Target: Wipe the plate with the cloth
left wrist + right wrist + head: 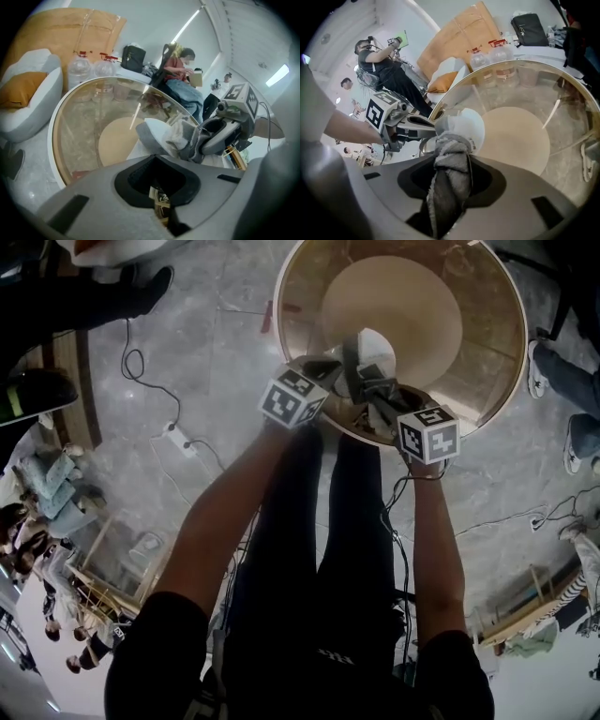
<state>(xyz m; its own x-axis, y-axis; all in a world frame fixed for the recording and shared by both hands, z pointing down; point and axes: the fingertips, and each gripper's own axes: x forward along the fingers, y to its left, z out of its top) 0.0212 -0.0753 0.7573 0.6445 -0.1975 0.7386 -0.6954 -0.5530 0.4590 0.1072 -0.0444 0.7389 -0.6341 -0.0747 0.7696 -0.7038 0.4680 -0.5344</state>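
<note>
A white plate (377, 345) is held tilted over the near rim of a round glass table (506, 352). My left gripper (336, 369) is shut on the plate's edge; in the right gripper view it (427, 125) reaches in from the left to the plate (466, 127). A grey cloth (450, 161) hangs bunched in my right gripper (451, 150), which is shut on it. In the left gripper view the cloth (182, 136) lies against the plate (152, 133), with the right gripper (211, 140) behind it.
A beige disc (412, 306) shows under the glass top. On the marble floor lie cables and a power strip (178, 439). Water bottles (79, 68), a black bag (133, 57) and a white beanbag (23, 93) stand beyond the table. A seated person (180, 77) is nearby.
</note>
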